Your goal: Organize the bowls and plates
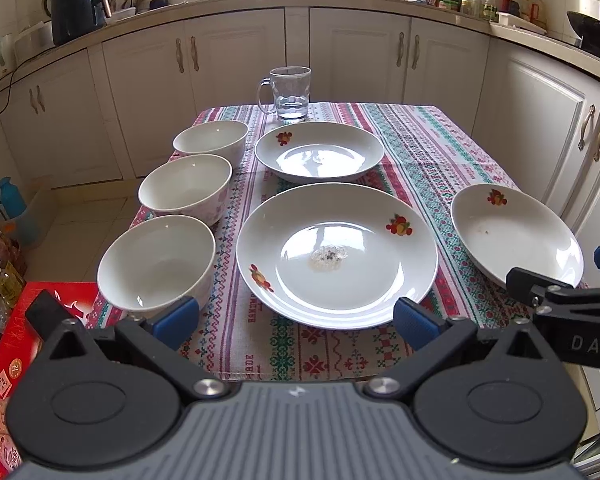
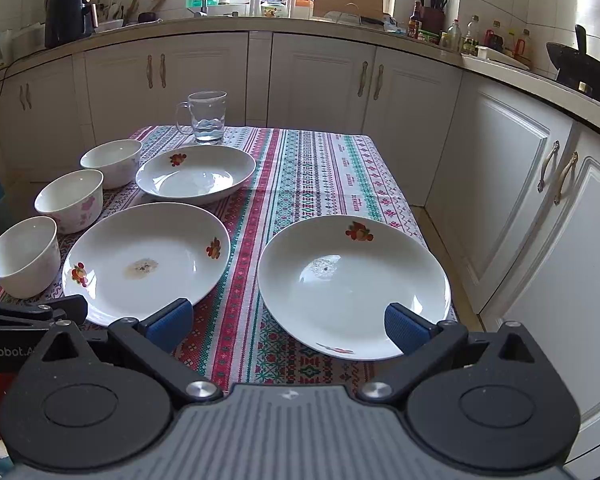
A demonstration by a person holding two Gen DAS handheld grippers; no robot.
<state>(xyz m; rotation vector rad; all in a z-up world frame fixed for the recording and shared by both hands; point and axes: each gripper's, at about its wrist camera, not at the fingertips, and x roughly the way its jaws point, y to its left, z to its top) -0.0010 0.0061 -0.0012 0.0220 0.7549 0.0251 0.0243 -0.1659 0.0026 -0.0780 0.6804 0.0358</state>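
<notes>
Both hand-held grippers spread wide, empty: left hand-held gripper (image 1: 296,320) before near white fruit-print plate (image 1: 336,254), right hand-held gripper (image 2: 288,326) before right white plate (image 2: 354,286). Three white bowls (image 1: 188,188) lined along left of striped-cloth tabletop (image 1: 420,144). Advice: pinch plate rim, lift level, stack gently.

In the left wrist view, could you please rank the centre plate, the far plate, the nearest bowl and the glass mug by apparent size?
1. Centre plate, largest.
2. Far plate.
3. Nearest bowl; close to the camera, so it may look oversized.
4. Glass mug, smallest.
</notes>
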